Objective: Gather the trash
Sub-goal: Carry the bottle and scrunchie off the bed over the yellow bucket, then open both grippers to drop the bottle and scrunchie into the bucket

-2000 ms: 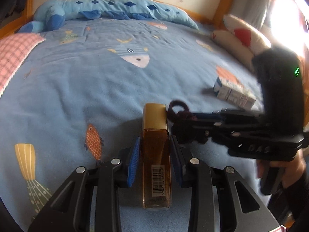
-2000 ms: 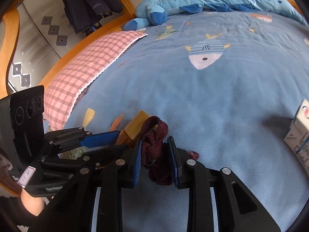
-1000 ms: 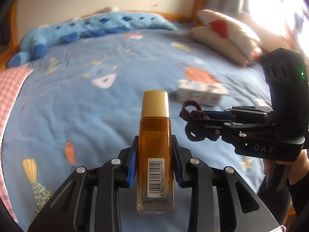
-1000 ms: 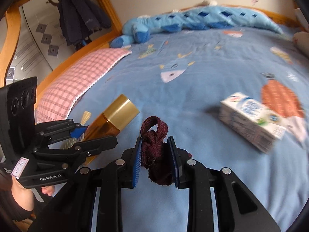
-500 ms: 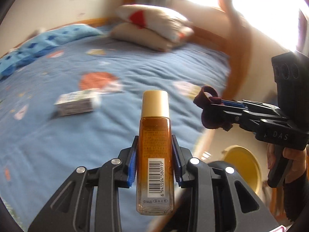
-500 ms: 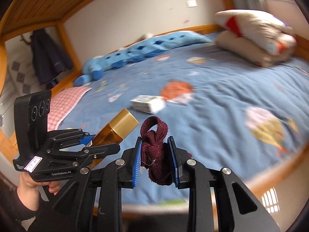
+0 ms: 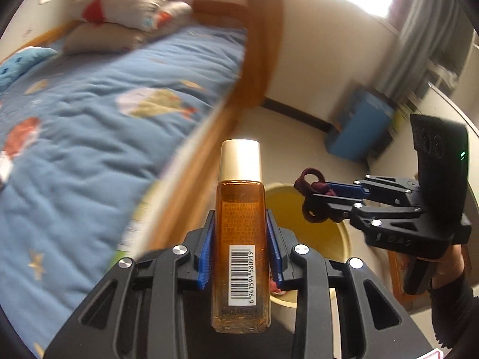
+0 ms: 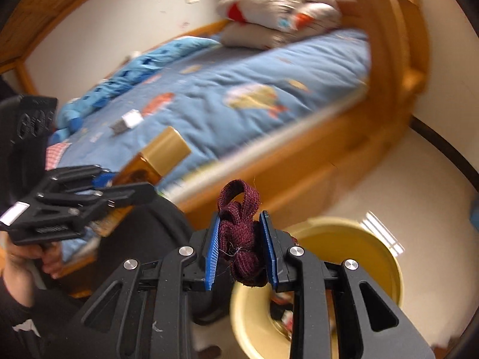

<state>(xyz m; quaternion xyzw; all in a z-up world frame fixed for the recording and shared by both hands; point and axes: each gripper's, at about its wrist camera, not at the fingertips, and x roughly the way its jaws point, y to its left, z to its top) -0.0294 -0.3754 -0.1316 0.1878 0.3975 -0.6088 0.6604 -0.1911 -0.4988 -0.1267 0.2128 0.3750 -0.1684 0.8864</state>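
Note:
My left gripper (image 7: pixel 240 239) is shut on an amber bottle (image 7: pixel 240 257) with a gold cap and a barcode label, held upright in the air. The bottle also shows in the right wrist view (image 8: pixel 155 161). My right gripper (image 8: pixel 240 251) is shut on a knotted maroon cloth strip (image 8: pixel 239 233), which also shows in the left wrist view (image 7: pixel 311 185). Both grippers are off the bed, above a round yellow trash bin (image 8: pixel 344 245) on the floor; the bin shows in the left wrist view (image 7: pixel 314 233) behind the bottle, with some trash inside.
The wooden bed frame (image 8: pixel 299 161) with a blue fish-print quilt (image 7: pixel 74 125) lies to the left. A small milk carton (image 8: pixel 128 121) lies on the quilt. Pillows (image 8: pixel 275 9) sit at the bed's far end. A blue box (image 7: pixel 359 128) stands by the wall.
Both grippers lifted their items off the quilt and swung right, away from the bed, and are now over the yellow bin on the floor. Both grips stayed shut.

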